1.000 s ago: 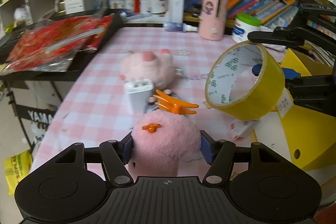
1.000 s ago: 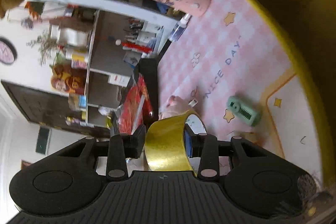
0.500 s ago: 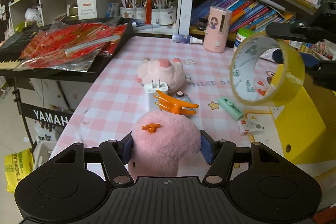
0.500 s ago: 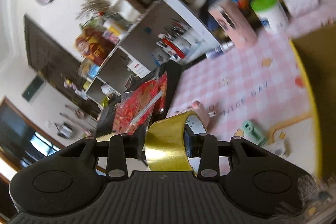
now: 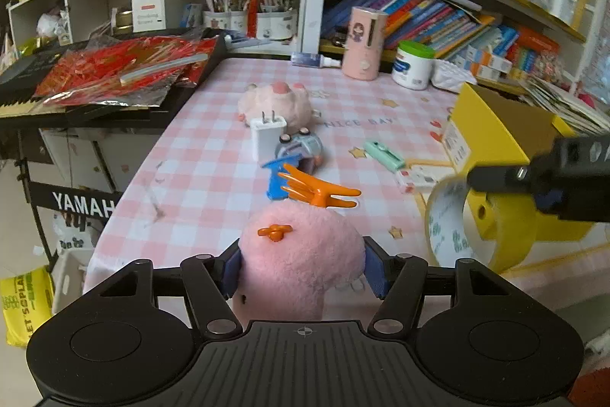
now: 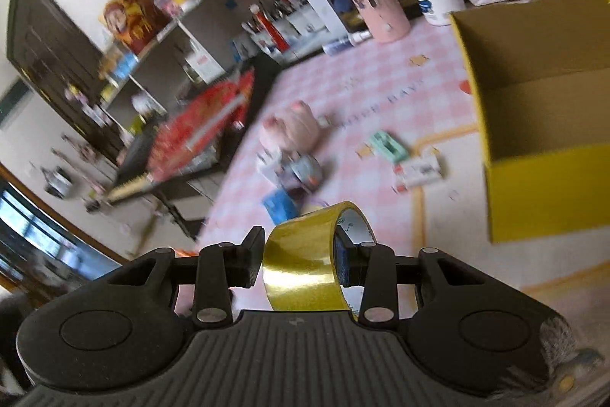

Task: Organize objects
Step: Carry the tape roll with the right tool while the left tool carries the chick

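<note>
Fluffy pink fleece fills the left gripper (image 5: 303, 269): its blue pads press both sides of a rounded pink plush toy (image 5: 301, 266) with an orange plastic claw clip (image 5: 316, 189) and a small orange bow on top, held above the near edge of the pink-and-white checked tablecloth (image 5: 198, 170). The right gripper (image 6: 301, 256) is clamped narrowly across the wall of a glossy yellow roll of adhesive tape (image 6: 305, 262), one black finger outside the band and one inside the ring; the roll's white printed inner liner shows, and in the left wrist view it hangs at the right, in front of the box. Just beyond the plush lie a flat blue plastic piece (image 5: 276, 178), a rounded grey-blue toy car (image 5: 301, 147) and a white boxy plug charger (image 5: 265, 136) with two metal prongs standing up. Farther off rests a second soft pink plush animal (image 5: 278, 102), close behind the charger. To the right lie a mint-green oblong gadget (image 5: 383, 155) and a small white printed carton (image 5: 423, 176), near each other. An open yellow cardboard box (image 6: 541, 124) with a plain brown inside stands at the right side of the table; nothing can be seen inside it. At the far edge stand a pink cylindrical dispenser (image 5: 362, 44) and a white tub with a green lid (image 5: 413, 65), with shelves of books behind.
</note>
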Action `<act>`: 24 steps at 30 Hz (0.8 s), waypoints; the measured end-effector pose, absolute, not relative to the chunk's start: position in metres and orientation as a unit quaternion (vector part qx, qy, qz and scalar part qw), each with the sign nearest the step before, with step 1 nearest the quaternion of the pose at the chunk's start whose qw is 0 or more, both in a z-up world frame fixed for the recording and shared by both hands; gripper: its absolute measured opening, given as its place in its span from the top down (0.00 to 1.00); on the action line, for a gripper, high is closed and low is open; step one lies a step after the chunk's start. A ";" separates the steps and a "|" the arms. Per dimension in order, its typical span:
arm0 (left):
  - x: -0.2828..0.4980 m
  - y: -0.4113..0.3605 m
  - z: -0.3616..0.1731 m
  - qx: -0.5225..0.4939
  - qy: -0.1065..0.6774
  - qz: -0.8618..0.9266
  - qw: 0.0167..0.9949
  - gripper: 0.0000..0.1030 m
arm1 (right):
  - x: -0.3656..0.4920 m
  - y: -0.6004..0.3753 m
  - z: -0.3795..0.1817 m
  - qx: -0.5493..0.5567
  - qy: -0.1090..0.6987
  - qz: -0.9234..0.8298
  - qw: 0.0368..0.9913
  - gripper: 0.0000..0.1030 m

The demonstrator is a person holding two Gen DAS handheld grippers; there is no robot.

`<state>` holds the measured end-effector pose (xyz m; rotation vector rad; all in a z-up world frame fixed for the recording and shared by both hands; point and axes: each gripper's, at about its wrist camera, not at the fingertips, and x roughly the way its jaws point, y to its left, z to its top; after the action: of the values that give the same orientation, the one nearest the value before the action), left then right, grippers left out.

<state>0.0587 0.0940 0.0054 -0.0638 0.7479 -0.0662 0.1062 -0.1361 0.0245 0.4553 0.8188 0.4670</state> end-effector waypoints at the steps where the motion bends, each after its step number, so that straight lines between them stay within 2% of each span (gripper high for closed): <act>1: 0.054 0.094 0.005 -0.030 0.366 -0.035 0.930 0.40 | 0.098 -0.134 0.022 0.206 0.394 0.217 0.869 0.66; 14: 0.015 0.070 -0.005 0.001 0.386 -0.104 0.917 0.40 | 0.023 -0.138 -0.011 0.184 0.447 0.137 0.865 0.66; 24: -0.001 0.037 -0.011 0.029 0.390 -0.178 0.903 0.40 | -0.021 -0.169 -0.018 0.210 0.443 0.071 0.868 0.66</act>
<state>-0.0015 0.0369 -0.0111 0.0596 0.8052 -0.3673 -0.0215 -0.1691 -0.0178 0.4400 0.9277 0.1488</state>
